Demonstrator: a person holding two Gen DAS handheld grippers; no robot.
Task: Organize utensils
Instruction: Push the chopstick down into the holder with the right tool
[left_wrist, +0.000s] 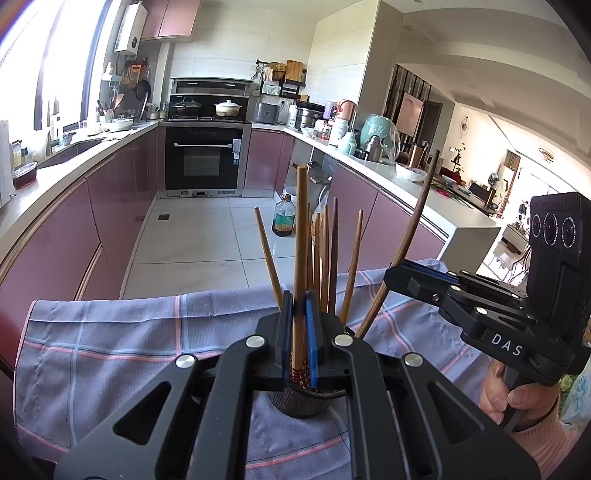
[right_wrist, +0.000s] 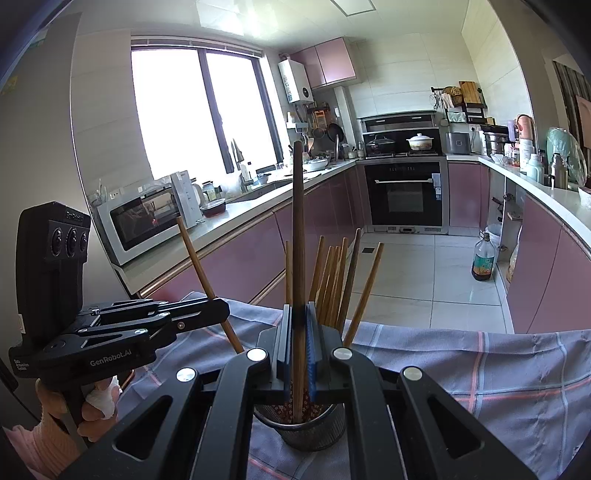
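A metal mesh utensil holder (right_wrist: 299, 430) stands on a blue checked cloth (right_wrist: 480, 369) and holds several wooden chopsticks (right_wrist: 332, 280). It also shows in the left wrist view (left_wrist: 299, 404), just under my fingers. My left gripper (left_wrist: 300, 306) is shut on a light wooden chopstick (left_wrist: 301, 236) that stands upright in the holder. My right gripper (right_wrist: 298, 317) is shut on a dark wooden chopstick (right_wrist: 298, 221), upright with its lower end in the holder. In the left wrist view the right gripper (left_wrist: 397, 275) grips that dark chopstick (left_wrist: 413, 236), which leans right.
The cloth (left_wrist: 110, 343) covers the table. Beyond lie the tiled floor (left_wrist: 207, 236), pink cabinets, an oven (left_wrist: 203, 157) and cluttered counters. An oil bottle (left_wrist: 283, 218) stands on the floor. A microwave (right_wrist: 144, 221) sits on the left counter.
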